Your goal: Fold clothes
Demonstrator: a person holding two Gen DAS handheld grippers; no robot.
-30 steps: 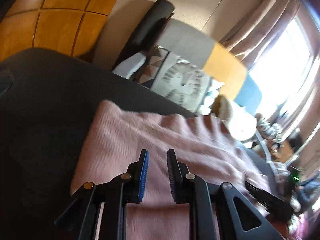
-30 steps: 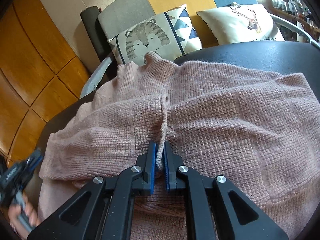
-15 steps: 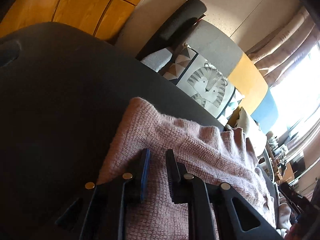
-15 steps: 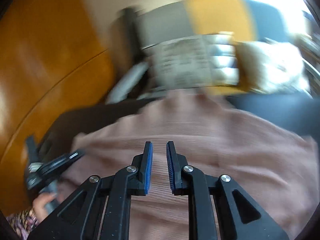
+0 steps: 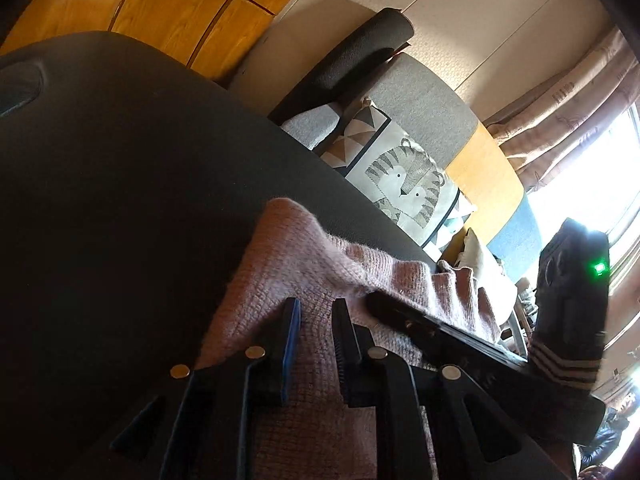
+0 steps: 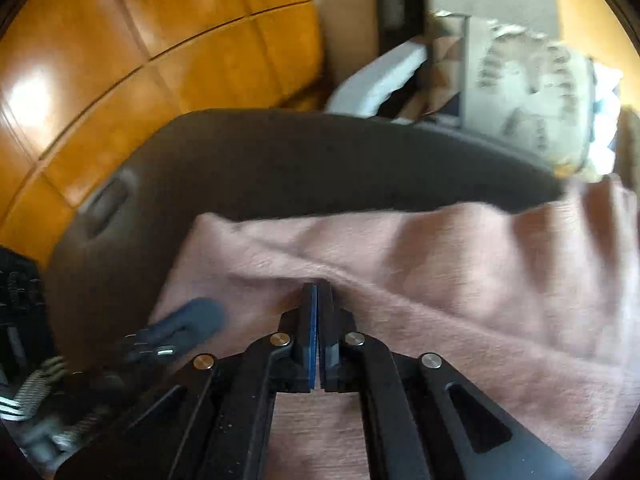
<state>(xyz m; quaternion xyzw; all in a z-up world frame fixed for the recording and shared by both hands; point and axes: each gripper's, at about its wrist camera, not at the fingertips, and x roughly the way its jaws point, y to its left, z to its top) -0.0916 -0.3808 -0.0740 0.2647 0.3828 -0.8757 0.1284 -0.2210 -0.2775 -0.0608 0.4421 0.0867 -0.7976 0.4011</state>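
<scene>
**Pink sweater on dark tabletop, both grippers down at it**

Far left: orange-brown wooden panel wall (image 5: 168, 12) behind the dark grey round-edged tabletop (image 5: 120, 184). The pink knitted sweater (image 5: 288, 264) lies bunched on the tabletop, one corner lifted in a ridge near the far edge.

Left gripper (image 5: 314, 320), black with blue pads, sits low over the sweater's near part; jaws a little apart, knit showing in the gap, pads not pressing on it. In the right wrist view it shows blurred at lower left (image 6: 188, 320), at the sweater's left edge.

Right gripper (image 6: 319, 292): jaws together, tips at a fold of the sweater (image 6: 440, 280); blur hides whether fabric is pinched between the pads. They have just been closing. In the left wrist view it reaches in from the right (image 5: 384, 304), tips under the raised knit ridge.

Right, beyond the tabletop: grey sofa with a tiger-print cushion (image 5: 404, 184), beige curtains (image 5: 568, 120), bright window.
</scene>
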